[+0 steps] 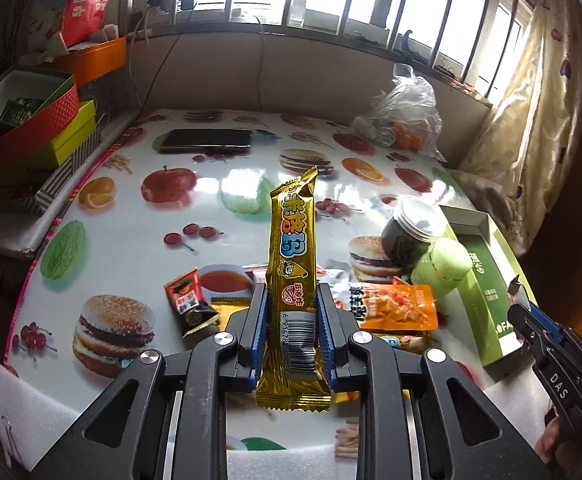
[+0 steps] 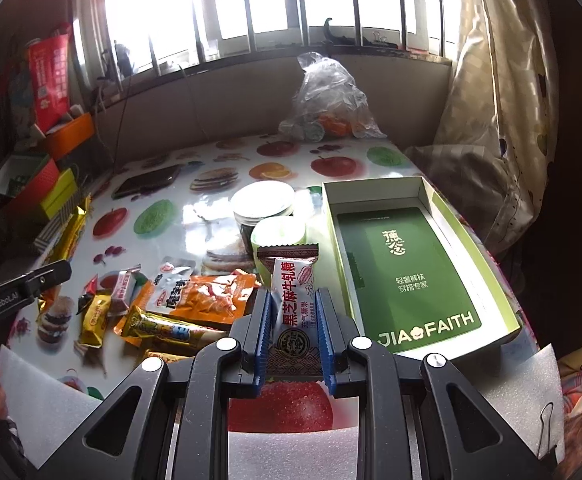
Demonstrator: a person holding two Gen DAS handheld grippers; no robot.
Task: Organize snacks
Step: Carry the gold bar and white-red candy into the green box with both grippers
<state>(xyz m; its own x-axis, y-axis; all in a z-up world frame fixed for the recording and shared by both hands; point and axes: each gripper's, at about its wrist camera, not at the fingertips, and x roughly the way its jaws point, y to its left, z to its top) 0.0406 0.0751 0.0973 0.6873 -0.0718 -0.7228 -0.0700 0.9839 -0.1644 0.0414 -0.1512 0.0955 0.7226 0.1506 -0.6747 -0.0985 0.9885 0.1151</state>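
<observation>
Left tongs (image 1: 291, 312) clamp a long gold foil snack bar (image 1: 291, 272), upright above the fruit-print surface (image 1: 131, 216). Right tongs (image 2: 293, 320) pinch a small white sesame candy packet (image 2: 293, 300) just beside the open green cardboard box (image 2: 487, 280). Loose orange snack packets (image 2: 207, 296) clutter the middle.

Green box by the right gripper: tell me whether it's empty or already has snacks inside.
Empty of snacks: the green box lies open, showing only its printed green liner; no wrapper inside.
</observation>
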